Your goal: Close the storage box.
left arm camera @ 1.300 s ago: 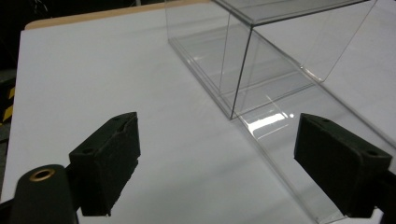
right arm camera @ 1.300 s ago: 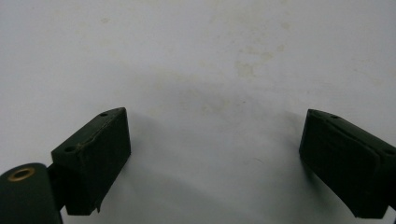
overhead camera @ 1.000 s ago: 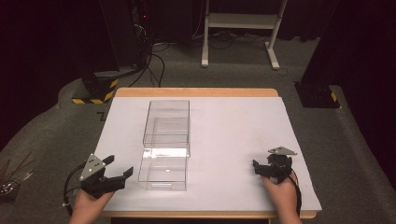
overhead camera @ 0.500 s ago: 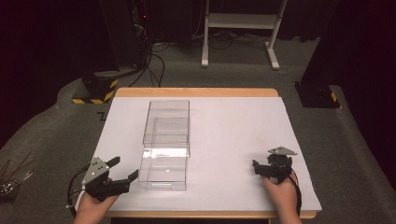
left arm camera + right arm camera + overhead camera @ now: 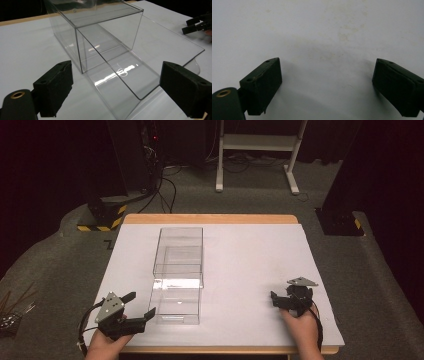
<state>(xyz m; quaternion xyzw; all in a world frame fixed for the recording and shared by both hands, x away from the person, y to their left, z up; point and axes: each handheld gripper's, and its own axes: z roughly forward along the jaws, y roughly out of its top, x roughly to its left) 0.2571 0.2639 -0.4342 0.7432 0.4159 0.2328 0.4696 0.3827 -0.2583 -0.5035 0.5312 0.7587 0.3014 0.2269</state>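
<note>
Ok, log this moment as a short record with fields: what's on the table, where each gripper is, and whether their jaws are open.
surface: white table sheet
main thing: clear plastic box, long, lying left of the middle
box state: near end looks like a clear tray drawn out of the taller far part
left gripper: jaws open, at the box's near left corner, aimed at it, not touching
right gripper: jaws open, low over bare sheet at the near right, apart from the box
held: nothing in either gripper

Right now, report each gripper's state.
Left gripper: open, holding nothing, aimed at the clear box.
Right gripper: open, holding nothing, over the white sheet.
</note>
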